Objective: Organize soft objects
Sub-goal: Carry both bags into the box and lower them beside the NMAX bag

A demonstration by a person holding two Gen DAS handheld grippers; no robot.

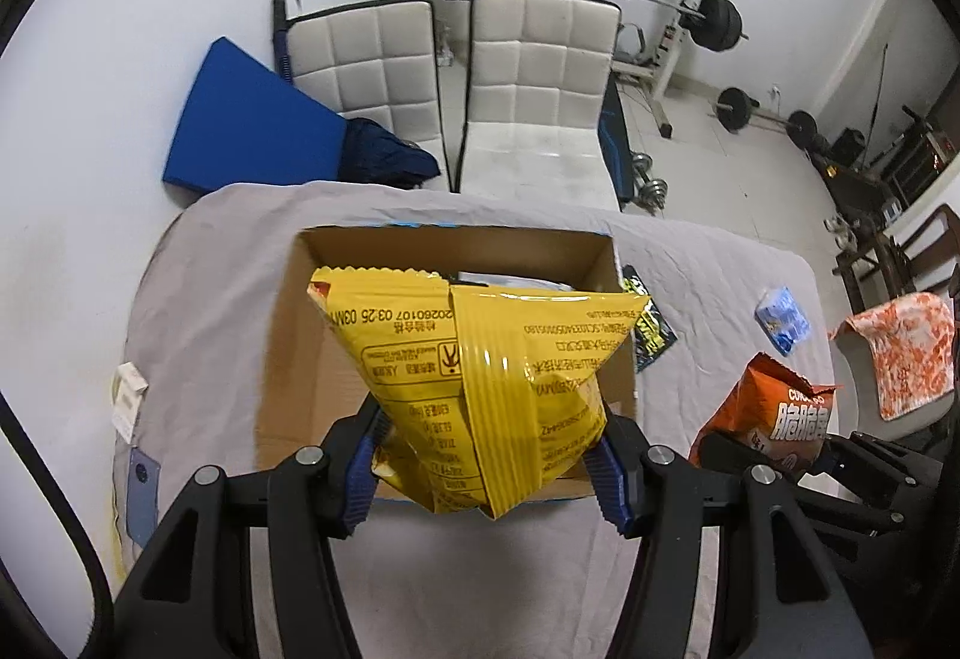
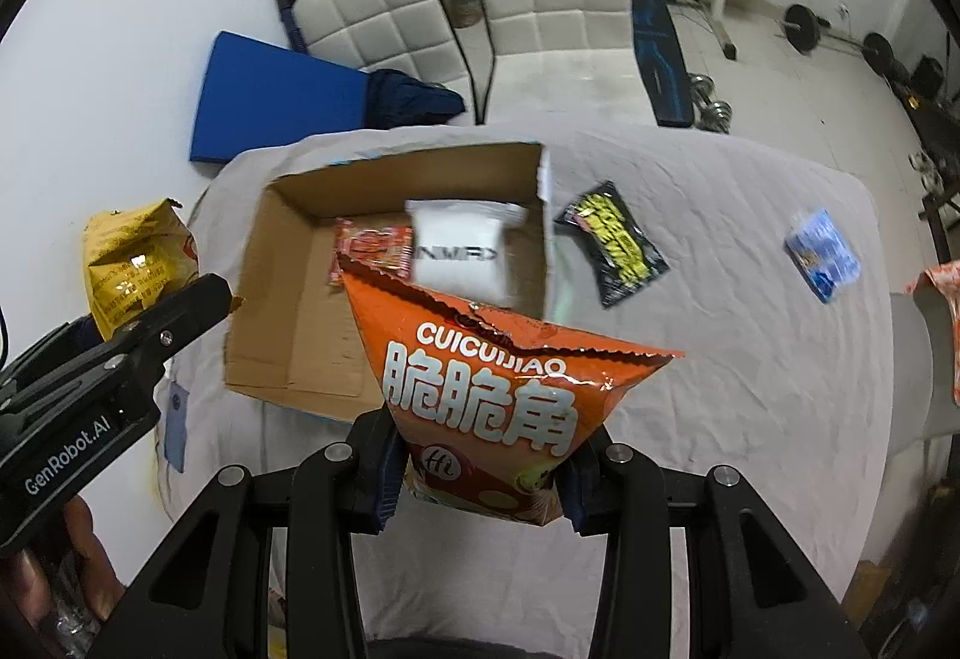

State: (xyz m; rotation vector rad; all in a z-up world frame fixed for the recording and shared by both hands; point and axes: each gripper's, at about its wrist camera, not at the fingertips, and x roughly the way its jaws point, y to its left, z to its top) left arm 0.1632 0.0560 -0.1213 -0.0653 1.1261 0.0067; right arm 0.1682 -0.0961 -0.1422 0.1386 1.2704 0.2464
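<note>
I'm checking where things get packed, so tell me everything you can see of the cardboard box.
The box is plain brown cardboard, open-topped, with blue print along its outer edges. It sits on the grey cloth. Inside lie a white pouch and a red packet, leaving much of the floor bare. A black packet lies just outside its right wall.

Home gym: barbell rack [image 1: 690,8], dumbbells [image 1: 651,179], 2 chairs [image 1: 540,77].

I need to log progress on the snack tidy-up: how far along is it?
Done: a white pouch and a red packet lie in the cardboard box. In hand: left gripper holds the yellow bag, right gripper the orange bag. Left: the black-yellow packet and blue packet on the sheet.
</note>
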